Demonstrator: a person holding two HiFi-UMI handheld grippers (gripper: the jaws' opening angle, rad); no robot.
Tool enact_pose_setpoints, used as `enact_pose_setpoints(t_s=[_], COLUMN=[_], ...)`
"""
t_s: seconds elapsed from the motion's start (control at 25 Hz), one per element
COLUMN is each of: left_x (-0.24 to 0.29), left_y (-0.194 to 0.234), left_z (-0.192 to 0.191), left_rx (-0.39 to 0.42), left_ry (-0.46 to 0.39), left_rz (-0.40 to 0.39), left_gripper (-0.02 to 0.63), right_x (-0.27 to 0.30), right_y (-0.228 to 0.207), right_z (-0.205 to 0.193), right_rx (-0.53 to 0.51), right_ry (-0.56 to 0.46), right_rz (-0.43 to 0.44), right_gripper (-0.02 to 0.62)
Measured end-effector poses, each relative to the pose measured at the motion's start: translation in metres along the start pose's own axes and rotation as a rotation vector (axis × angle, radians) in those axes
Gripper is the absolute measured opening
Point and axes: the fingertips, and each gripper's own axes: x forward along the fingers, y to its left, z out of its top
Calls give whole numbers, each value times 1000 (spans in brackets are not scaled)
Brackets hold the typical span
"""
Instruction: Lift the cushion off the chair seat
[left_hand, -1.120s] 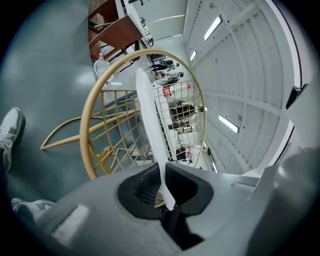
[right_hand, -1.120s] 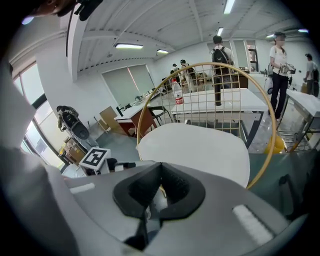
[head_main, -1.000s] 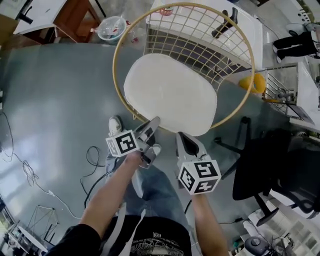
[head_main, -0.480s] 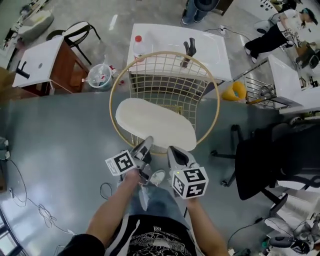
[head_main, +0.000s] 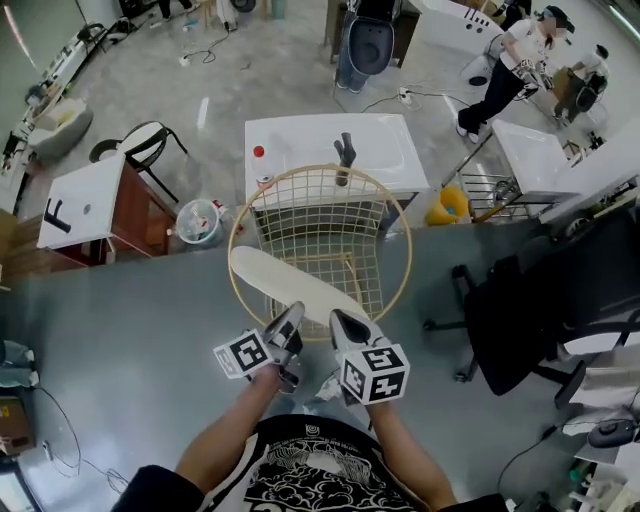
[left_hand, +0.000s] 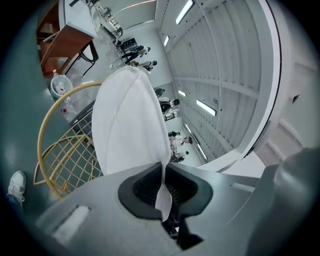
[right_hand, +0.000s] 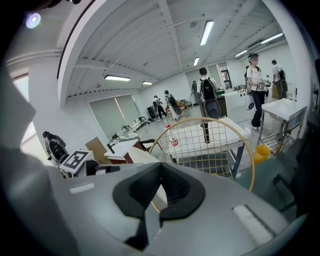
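As both of my grippers rise, the cushion comes up with them. It now slants above the chair, near edge highest, and shows almost edge-on in the head view. My left gripper is nearly closed, with a thin fold of the white cover pinched between its pads. My right gripper, just beside it, is clamped on the same near edge. I cannot tell whether the cushion's far end, by the chair's left rim, touches the frame. I judge the lift nearly done, needing only a little more height to clear it.

A second ago the cushion lay flat and filled the seat. Half a second ago its near edge was tipping up. Now bare gold wire shows where it lay, and the white table behind the chair is in full view.
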Motion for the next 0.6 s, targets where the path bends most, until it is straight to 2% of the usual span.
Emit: enact_pose_setpoints(t_s=[0.16, 0.4, 0.6], left_x=[-11, -14, -13], left_y=[-37, -82, -106], left_z=[13, 38, 49], left_rx=[18, 89, 125], left_ry=[-15, -52, -67], left_rz=[-58, -119, -167], left_gripper=[25, 26, 26], right_x=[-16, -26, -27], right_y=[11, 23, 32], right_z=[22, 51, 66], right_rx=[-6, -31, -98], right_ry=[-70, -161, -200], right_rz=[-15, -40, -61], right_gripper=[-6, -5, -6])
